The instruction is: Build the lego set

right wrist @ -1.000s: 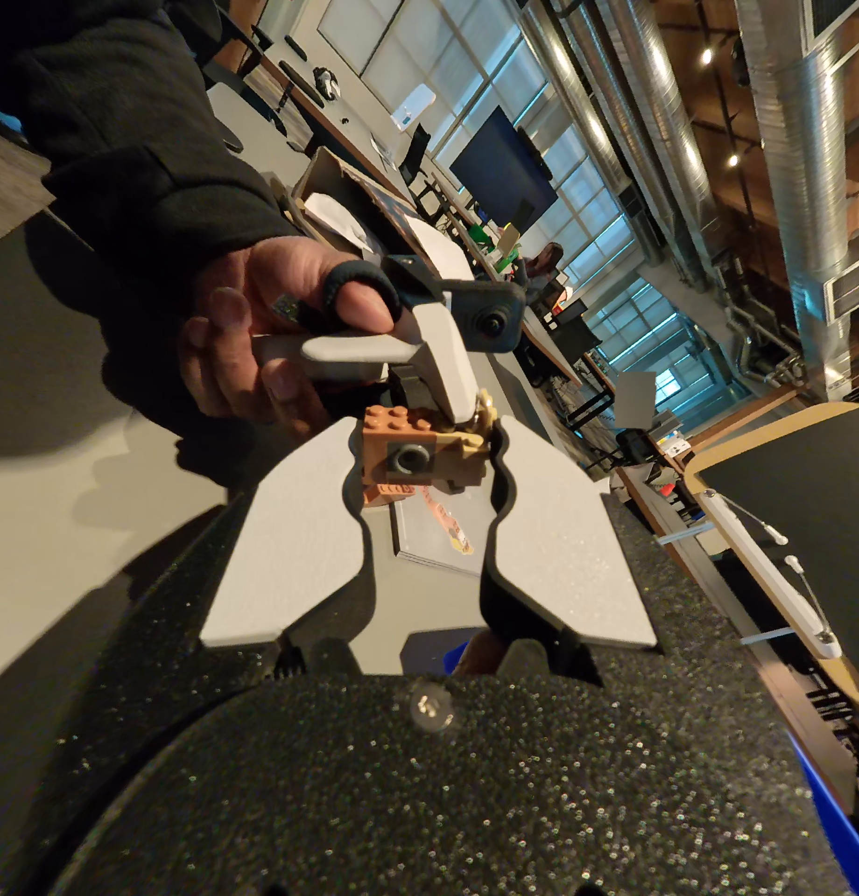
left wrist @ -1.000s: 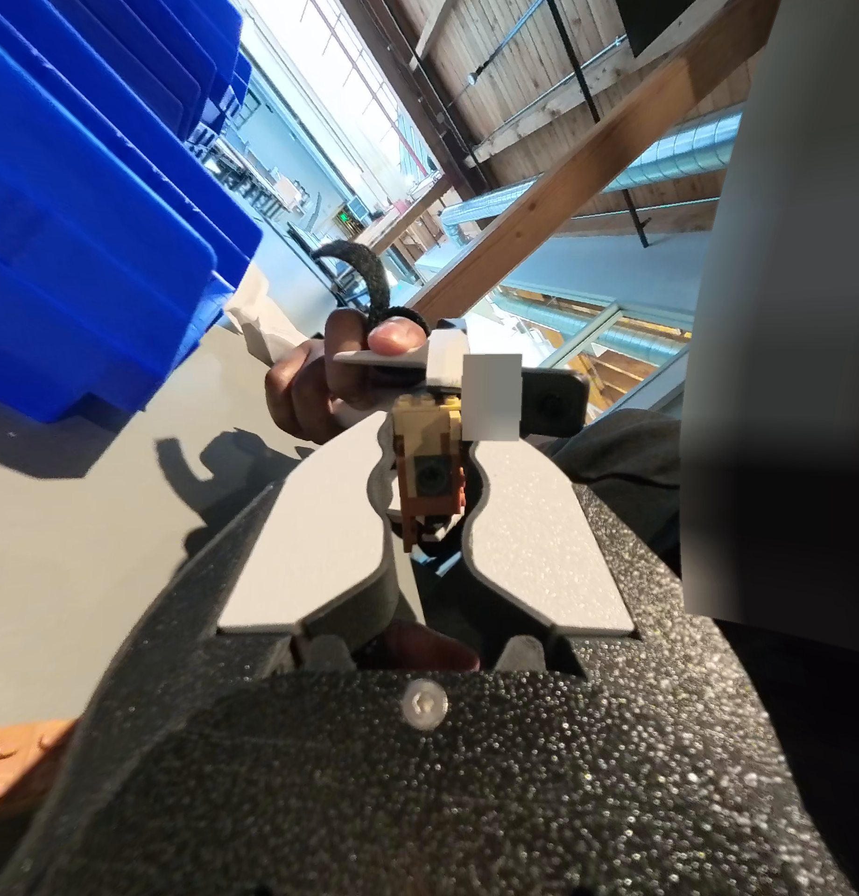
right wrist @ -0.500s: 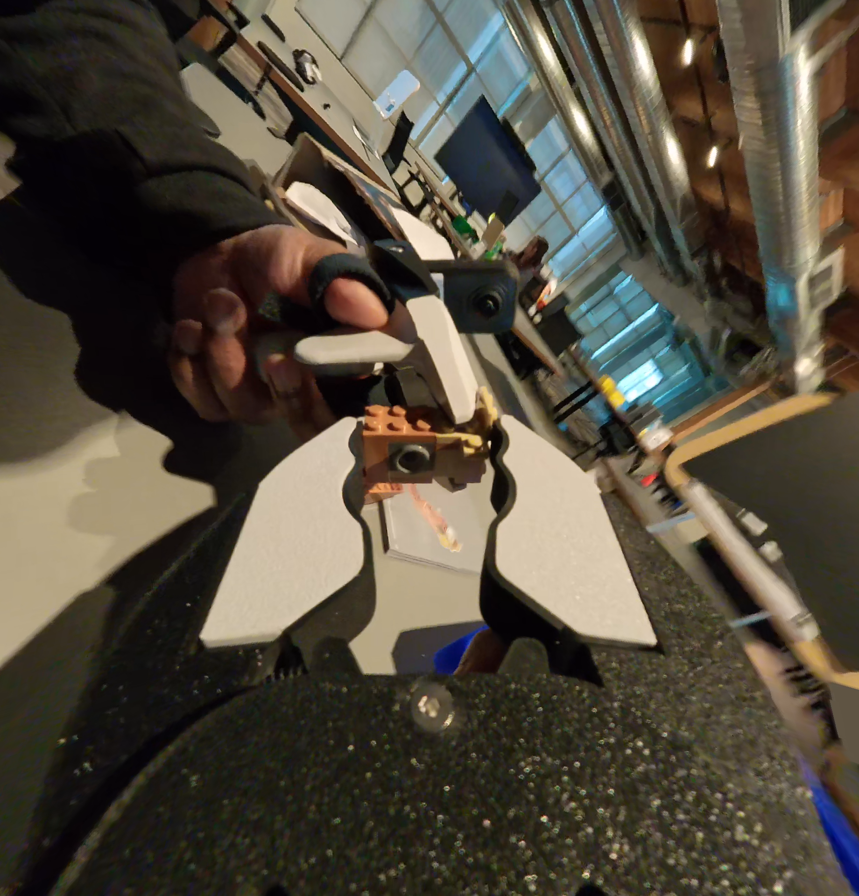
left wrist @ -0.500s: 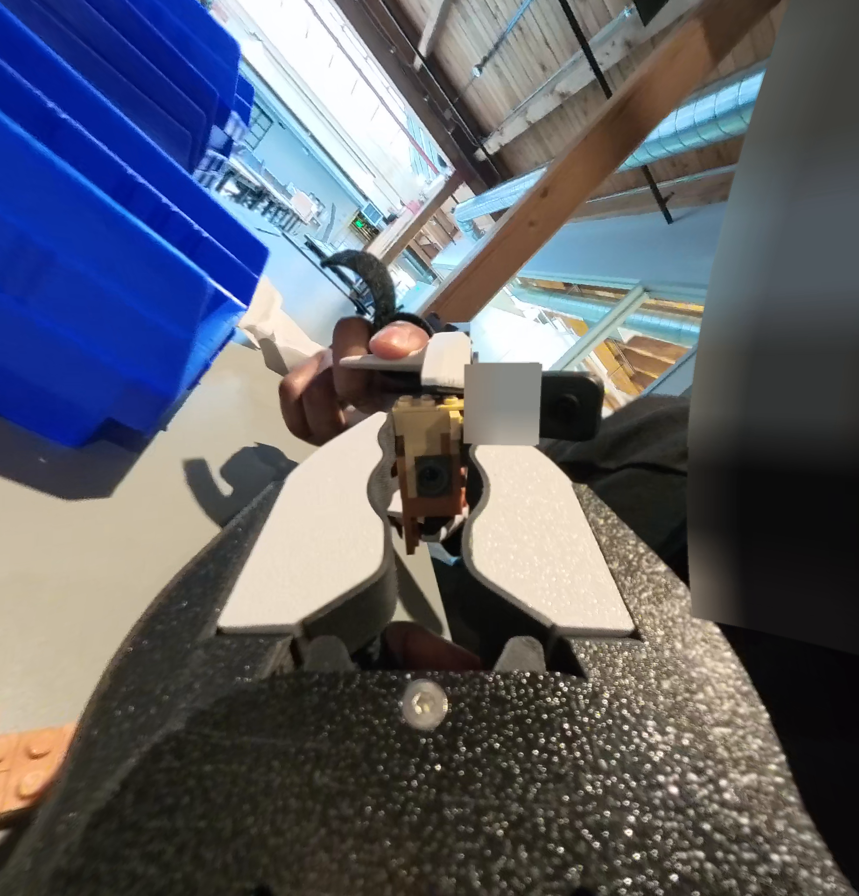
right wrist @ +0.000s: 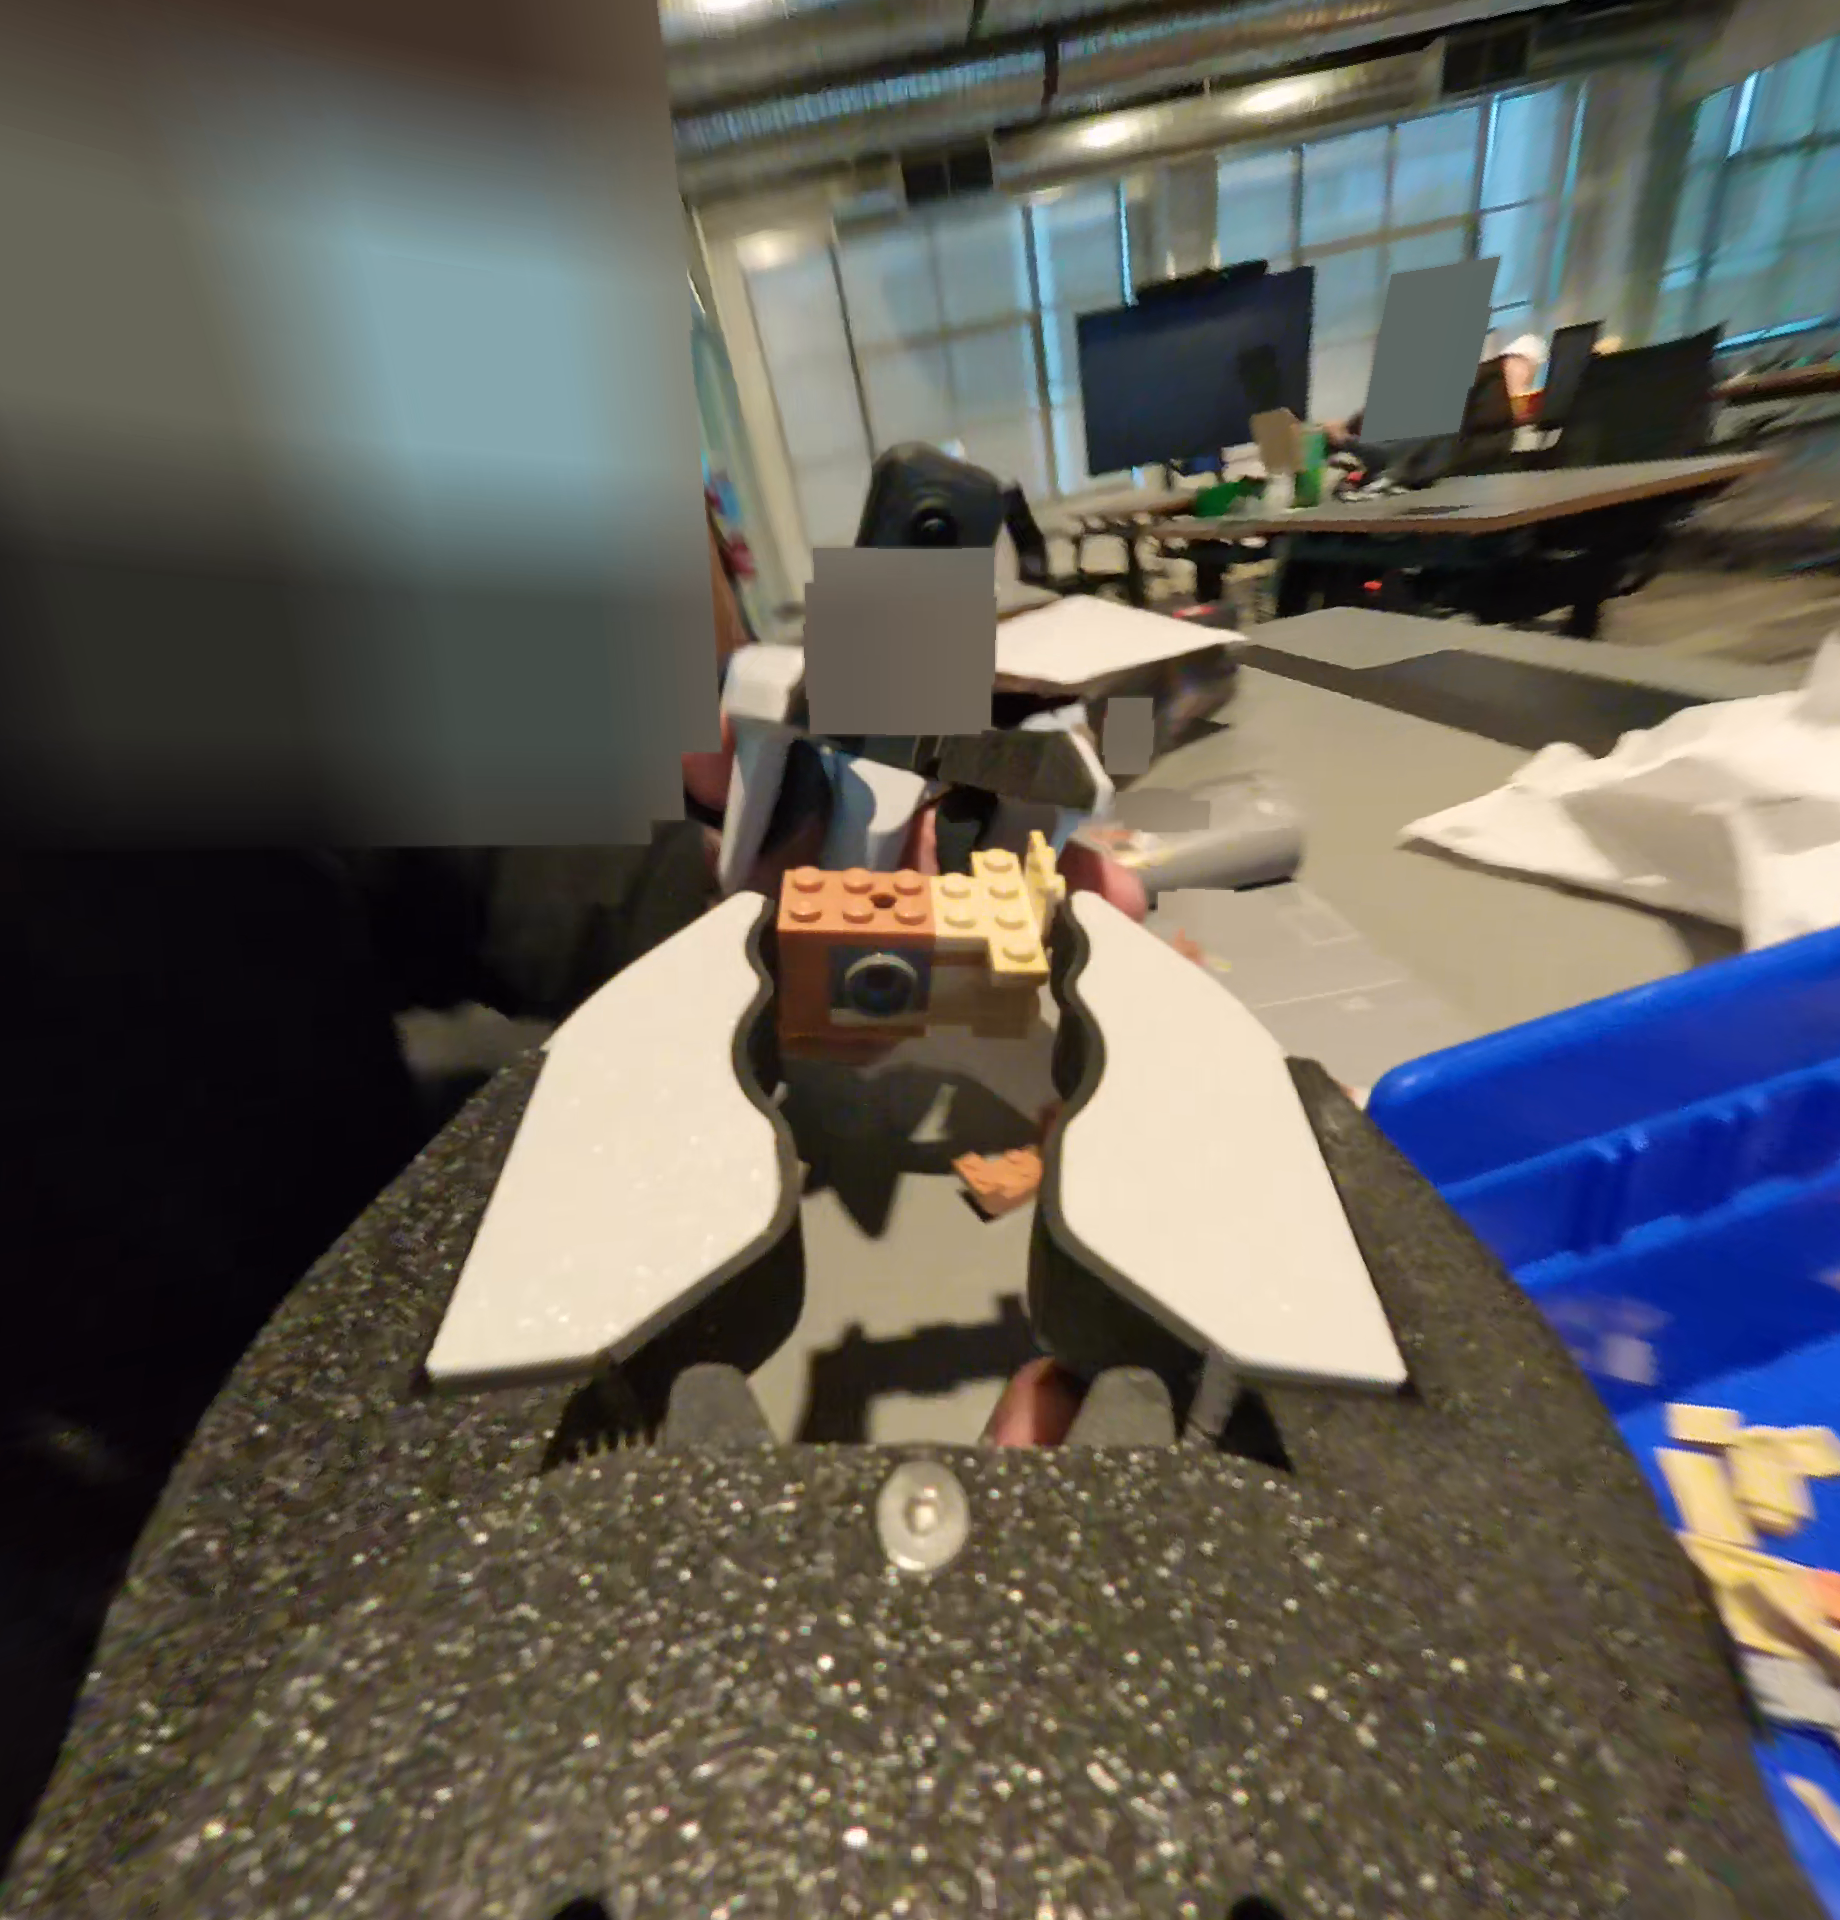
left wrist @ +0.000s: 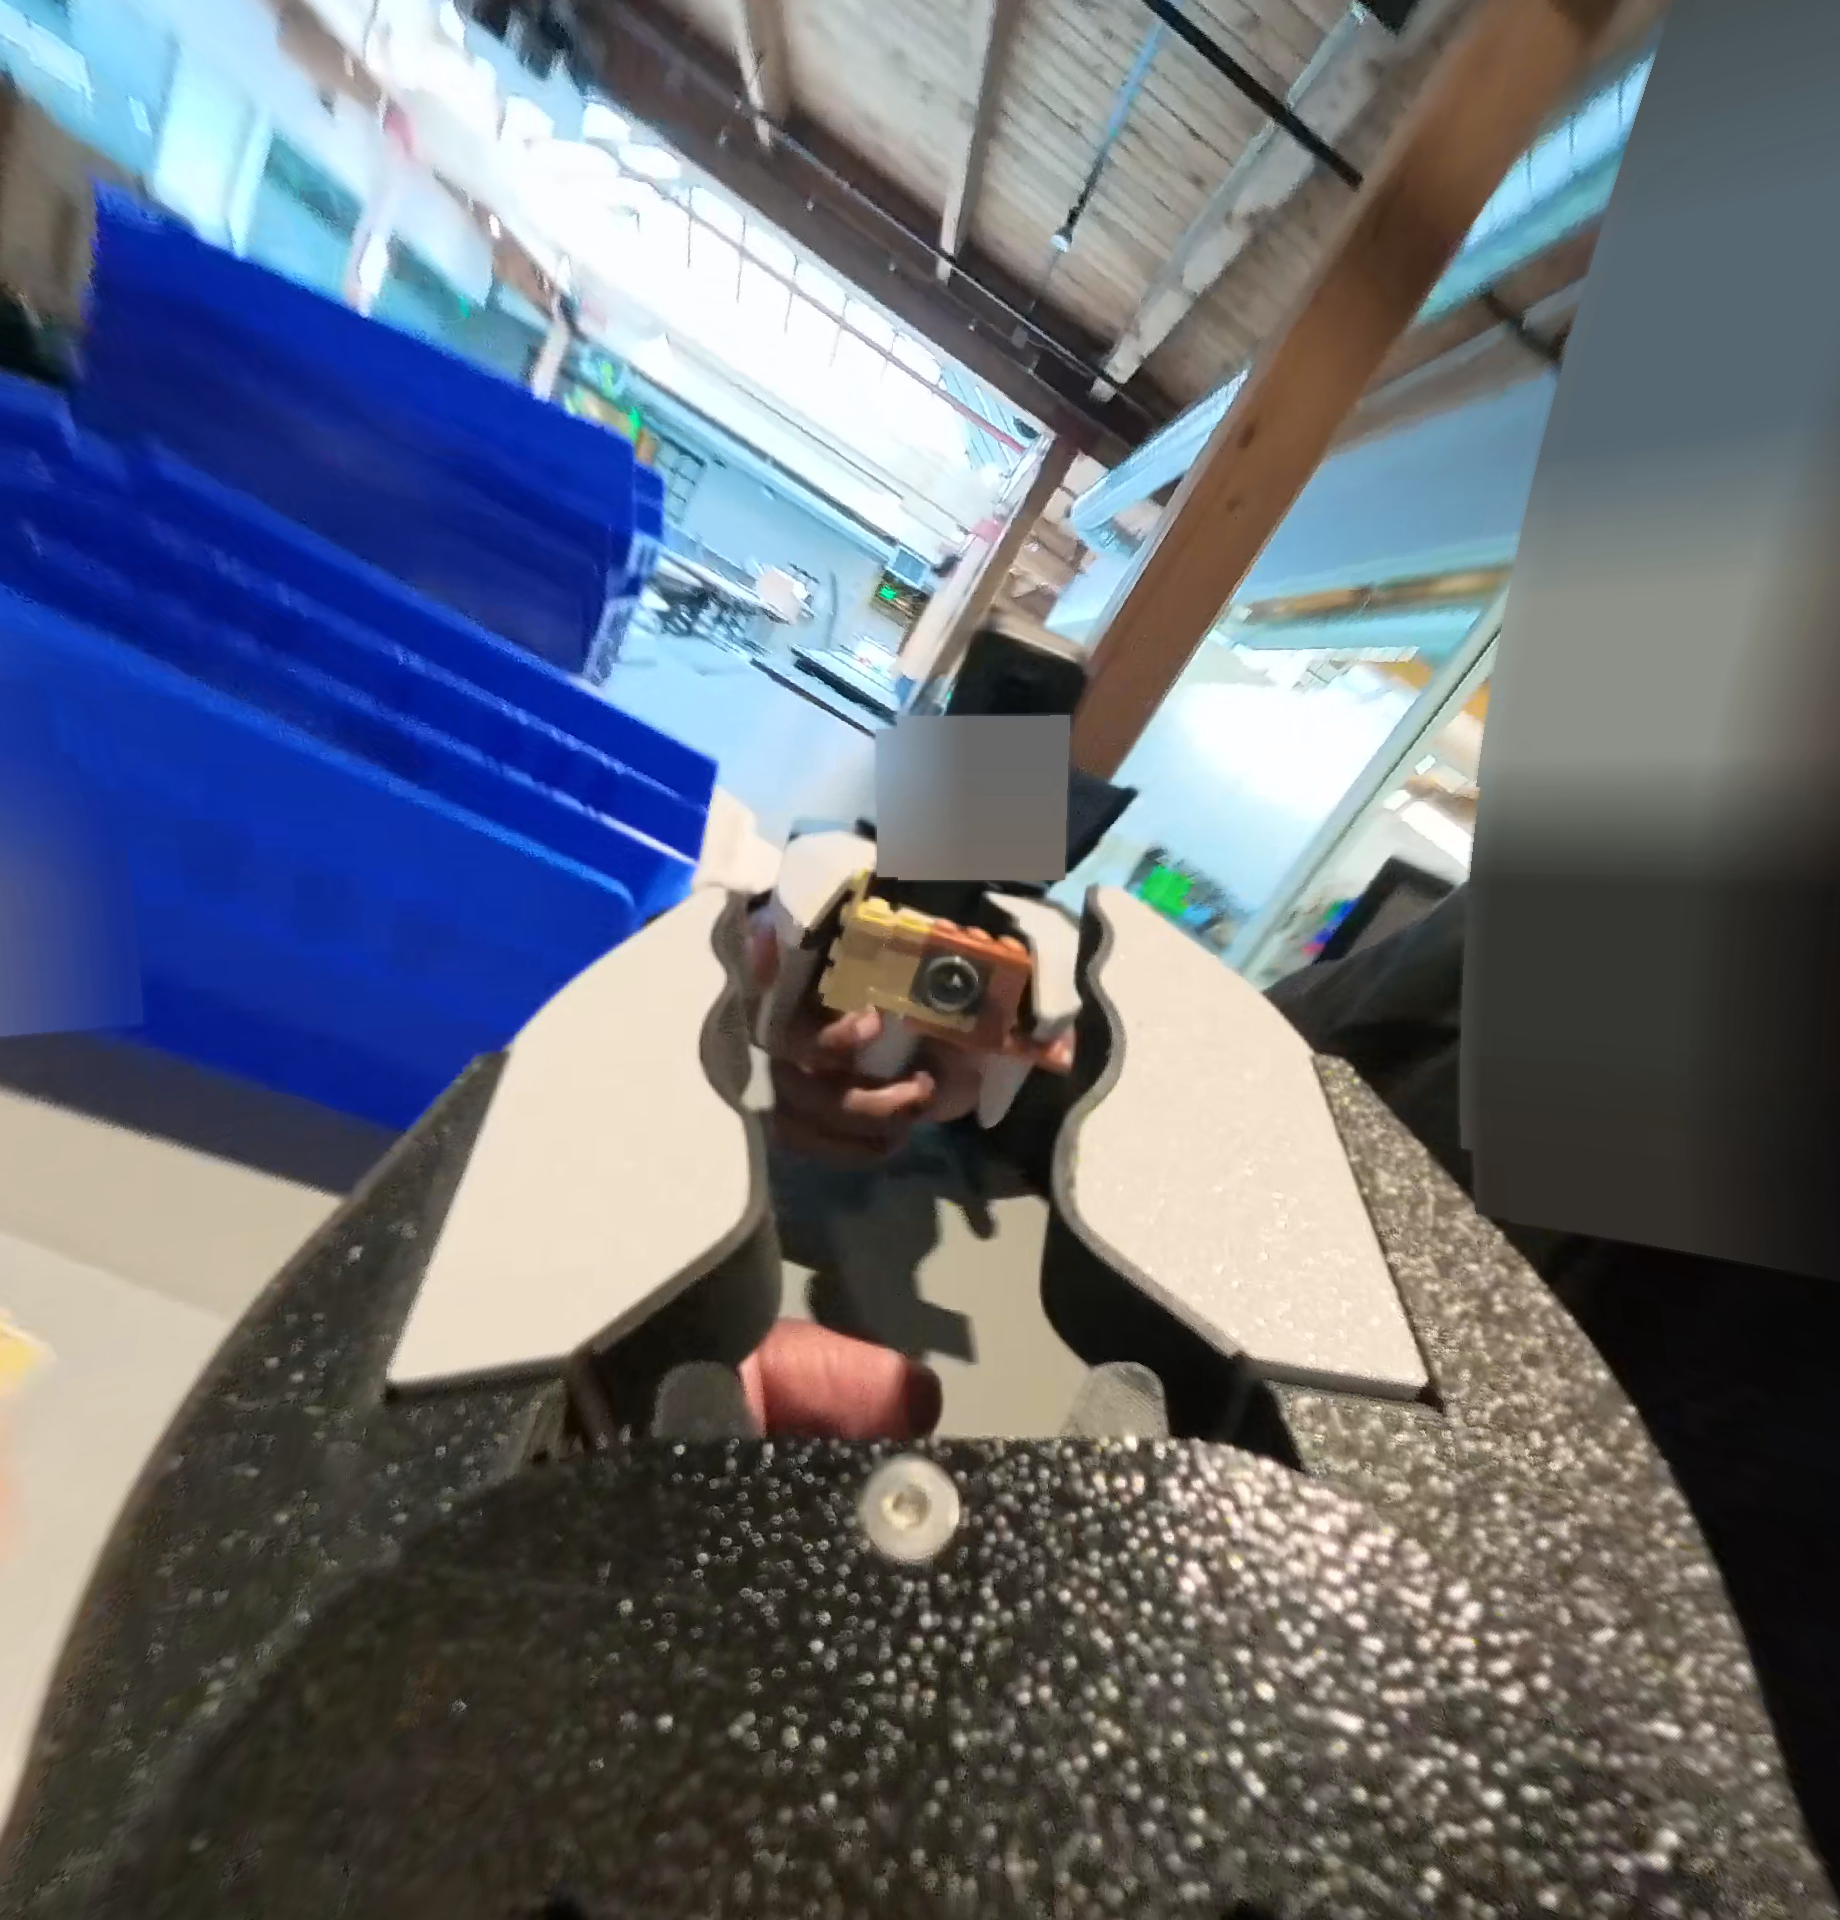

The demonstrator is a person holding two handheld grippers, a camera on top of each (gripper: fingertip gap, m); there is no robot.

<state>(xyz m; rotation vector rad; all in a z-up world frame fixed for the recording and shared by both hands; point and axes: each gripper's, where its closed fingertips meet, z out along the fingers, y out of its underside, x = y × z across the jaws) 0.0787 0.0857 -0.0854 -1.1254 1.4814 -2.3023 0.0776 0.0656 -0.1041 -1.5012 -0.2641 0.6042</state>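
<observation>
1. Left gripper [left wrist: 911, 909]: fingers spread wide, touching nothing. A fingertip [left wrist: 843, 1392] shows at their base.
2. Right gripper [right wrist: 916, 925]: pinching the lego assembly [right wrist: 874, 966] by its two ends, above the grey table [right wrist: 1415, 935].
3. Lego assembly: orange-brown block with a round dark-grey piece in its face, joined to tan plates.
   - Right wrist view only: studded top, and a loose orange-brown brick [right wrist: 999, 1174] on the table below the assembly.
   - Left wrist view only: the assembly [left wrist: 926, 977] tilted, and the hand [left wrist: 864, 1081] behind and below it.
4. Blue bins [right wrist: 1622, 1091] right of the assembly, holding yellowish pieces too blurred to tell; in the left wrist view the bins [left wrist: 324, 831] stand left of it.
5. Crumpled white paper [right wrist: 1674, 800] beyond, right of the assembly.
6. Dark monitor [right wrist: 1196, 364] far behind the assembly; wooden beam [left wrist: 1311, 343] far above it.
</observation>
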